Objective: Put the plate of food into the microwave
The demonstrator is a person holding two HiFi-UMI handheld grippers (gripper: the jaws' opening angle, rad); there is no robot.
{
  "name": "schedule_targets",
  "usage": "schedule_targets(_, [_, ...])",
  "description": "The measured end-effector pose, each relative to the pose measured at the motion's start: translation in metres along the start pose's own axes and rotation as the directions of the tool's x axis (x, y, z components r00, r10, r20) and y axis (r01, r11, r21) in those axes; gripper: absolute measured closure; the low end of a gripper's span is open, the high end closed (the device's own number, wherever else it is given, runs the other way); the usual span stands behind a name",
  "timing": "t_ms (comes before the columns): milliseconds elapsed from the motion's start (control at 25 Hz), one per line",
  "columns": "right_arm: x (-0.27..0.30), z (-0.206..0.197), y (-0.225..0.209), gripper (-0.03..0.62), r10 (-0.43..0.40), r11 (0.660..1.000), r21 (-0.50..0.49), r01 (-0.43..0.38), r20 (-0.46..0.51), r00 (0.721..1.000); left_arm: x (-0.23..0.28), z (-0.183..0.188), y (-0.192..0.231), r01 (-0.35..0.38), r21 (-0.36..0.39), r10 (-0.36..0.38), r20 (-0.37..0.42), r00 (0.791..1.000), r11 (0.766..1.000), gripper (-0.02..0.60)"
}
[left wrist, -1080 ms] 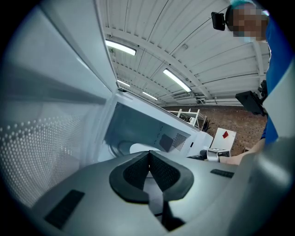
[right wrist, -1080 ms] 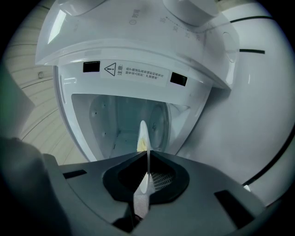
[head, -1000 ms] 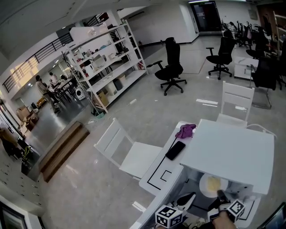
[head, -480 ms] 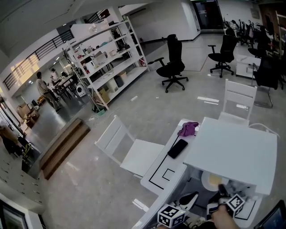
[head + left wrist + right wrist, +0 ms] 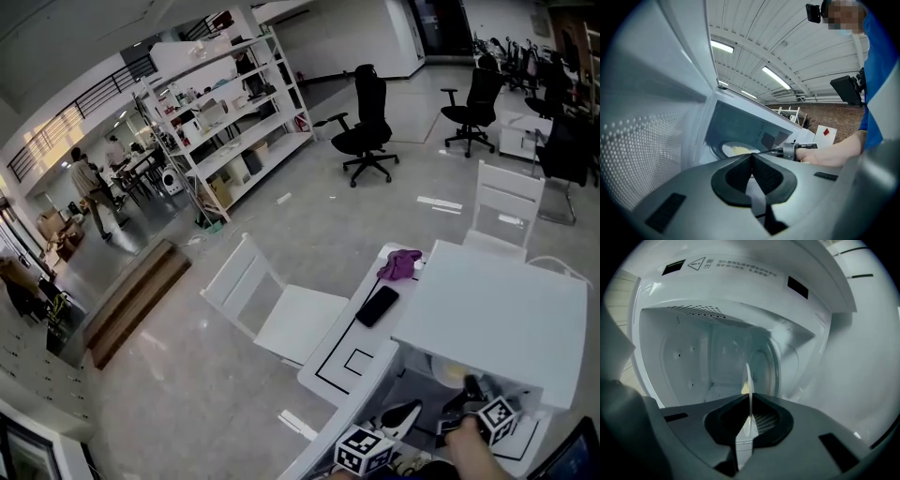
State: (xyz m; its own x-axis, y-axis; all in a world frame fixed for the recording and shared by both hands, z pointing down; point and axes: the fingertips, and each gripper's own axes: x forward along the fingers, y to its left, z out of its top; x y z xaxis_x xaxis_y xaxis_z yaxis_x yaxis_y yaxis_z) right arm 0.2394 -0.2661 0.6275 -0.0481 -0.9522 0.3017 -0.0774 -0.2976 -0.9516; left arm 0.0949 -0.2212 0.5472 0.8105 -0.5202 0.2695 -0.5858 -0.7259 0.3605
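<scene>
The white microwave (image 5: 497, 314) stands on the table with its door (image 5: 647, 117) swung open. A white plate of yellow food (image 5: 448, 372) shows just under the microwave's front edge. In the right gripper view the plate (image 5: 748, 376) is seen edge-on, its rim pinched by my right gripper (image 5: 750, 397), which is shut on it and points into the open cavity (image 5: 684, 357). The left gripper view shows the plate (image 5: 736, 149) inside the opening with the right gripper (image 5: 801, 150) behind it. My left gripper (image 5: 752, 155) is shut with nothing in it, beside the open door.
A black phone (image 5: 378, 306) and a purple cloth (image 5: 400, 264) lie on the white table (image 5: 337, 370) left of the microwave. One white chair (image 5: 281, 314) stands at the table's left, another (image 5: 506, 206) behind it. A dark object (image 5: 581, 450) sits at the bottom right.
The right gripper and the plate have moved farther in under the microwave's top, so less of the plate shows. The left gripper stays about where it was.
</scene>
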Motion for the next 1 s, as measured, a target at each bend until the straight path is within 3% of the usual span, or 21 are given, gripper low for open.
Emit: schedule_targets(1000, [0.029,0.019,0.006,0.586,-0.029,1.0,-0.003,0.029,0.087,0.996,0.001,-0.009,-0.003,0.008,0.014,-0.007,-0.036,0.999,1.0,0.578])
